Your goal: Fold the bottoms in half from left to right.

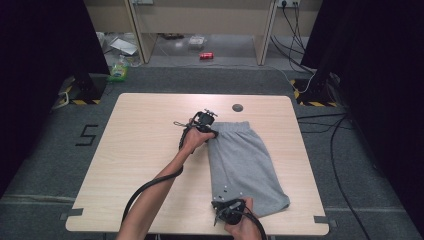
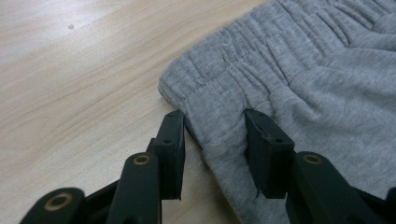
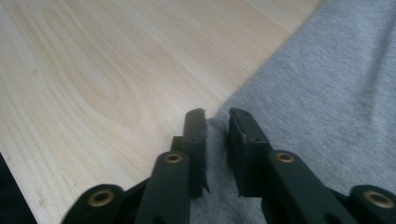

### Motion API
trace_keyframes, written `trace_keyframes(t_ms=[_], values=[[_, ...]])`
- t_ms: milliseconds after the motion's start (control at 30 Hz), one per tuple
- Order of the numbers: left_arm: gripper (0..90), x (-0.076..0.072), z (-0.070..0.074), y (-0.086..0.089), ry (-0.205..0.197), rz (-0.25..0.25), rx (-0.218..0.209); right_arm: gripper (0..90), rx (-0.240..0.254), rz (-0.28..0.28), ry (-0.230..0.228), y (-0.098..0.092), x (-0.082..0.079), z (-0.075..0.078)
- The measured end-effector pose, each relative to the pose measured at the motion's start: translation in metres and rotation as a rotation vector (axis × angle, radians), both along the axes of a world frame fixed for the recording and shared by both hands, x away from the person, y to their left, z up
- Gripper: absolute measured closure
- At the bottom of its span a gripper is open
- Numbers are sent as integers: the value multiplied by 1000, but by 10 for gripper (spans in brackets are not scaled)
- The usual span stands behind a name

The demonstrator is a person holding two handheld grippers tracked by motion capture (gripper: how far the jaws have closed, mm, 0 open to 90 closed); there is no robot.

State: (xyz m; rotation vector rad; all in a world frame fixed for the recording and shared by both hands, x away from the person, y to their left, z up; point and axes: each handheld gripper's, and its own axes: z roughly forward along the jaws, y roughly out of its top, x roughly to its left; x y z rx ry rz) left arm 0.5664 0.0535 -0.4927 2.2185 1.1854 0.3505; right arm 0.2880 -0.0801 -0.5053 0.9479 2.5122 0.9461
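Grey shorts (image 1: 245,160) lie folded flat on the light wooden table (image 1: 145,150), waistband at the far end. My left gripper (image 1: 212,130) is at the waistband's left corner. In the left gripper view it (image 2: 215,116) stands open, jaws astride the cloth edge, with grey shorts fabric (image 2: 303,70) between them. My right gripper (image 1: 225,197) is at the near left hem corner. In the right gripper view it (image 3: 217,114) shows a narrow gap between the jaws, set over the straight edge of the shorts (image 3: 327,93).
A round cable hole (image 1: 237,107) sits in the table beyond the waistband. Bare wood stretches left of the shorts. On the floor behind are a red can (image 1: 206,56), cables (image 1: 330,125) at the right and black stand bases (image 1: 87,87).
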Motion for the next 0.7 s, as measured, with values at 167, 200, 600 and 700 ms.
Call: trace_keyframes(t_ms=[167,200,600,700], values=[[617,0,0,5,0,-12,12,852,37,6,16,3,2,-1],[619,0,1,7,1,-14,17,853,53,4,24,5,3,-2],[630,0,4,51,26,-25,60,849,115,76,56,51,9,-5],[631,0,4,62,33,-27,62,849,112,102,57,65,9,-5]])
